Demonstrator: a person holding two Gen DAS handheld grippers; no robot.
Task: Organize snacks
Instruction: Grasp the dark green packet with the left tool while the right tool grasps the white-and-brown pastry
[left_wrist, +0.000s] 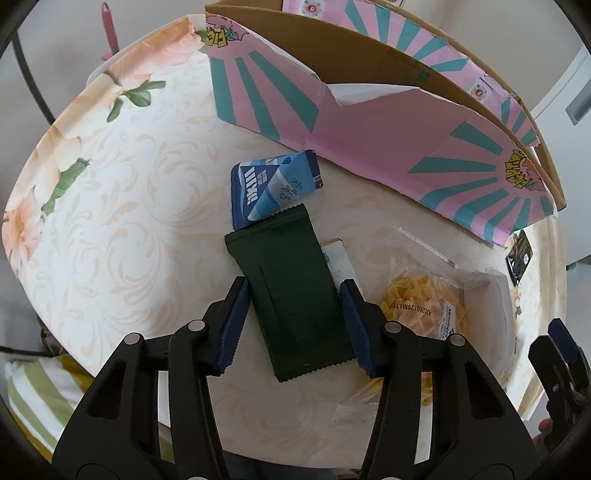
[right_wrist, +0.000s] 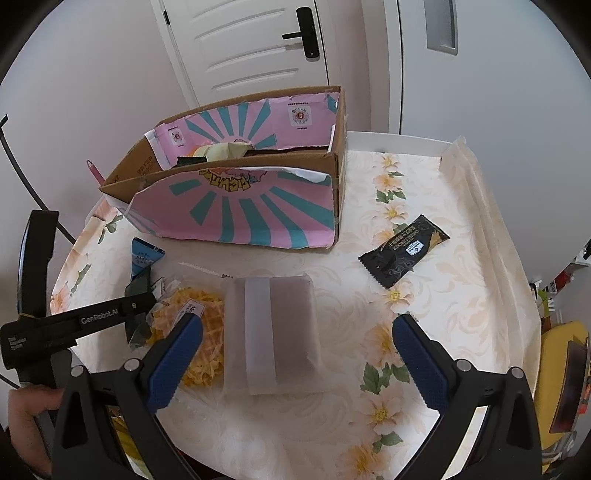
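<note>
Round table under a floral cloth (left_wrist: 129, 221), with the pink-and-teal cardboard box (left_wrist: 369, 147) standing open-topped at its far side, a few wrappers showing inside.

Just in front of the box's long wall: a blue packet (left_wrist: 269, 184), lying flat, nearly touching the box. Nearer than that, overlapping the blue packet's near end: a dark green packet (left_wrist: 295, 332), lengthwise away from the box, resting on a white-edged wrapper.

Left gripper (left_wrist: 293, 284) pointing steeply down, blue pads bracketing the dark green packet at its two long edges; jaws partly closed, left pad tip at the edge; cannot tell whether actually squeezing.

Beside it, a clear bag of yellow snacks (left_wrist: 417, 302).

Right gripper (right_wrist: 297, 321) spread wide, gripping nothing, poised above a frosted packet (right_wrist: 271, 332) in front of the box.

Off the box's corner, apart from the rest: a black cracker packet (right_wrist: 402, 254).
</note>
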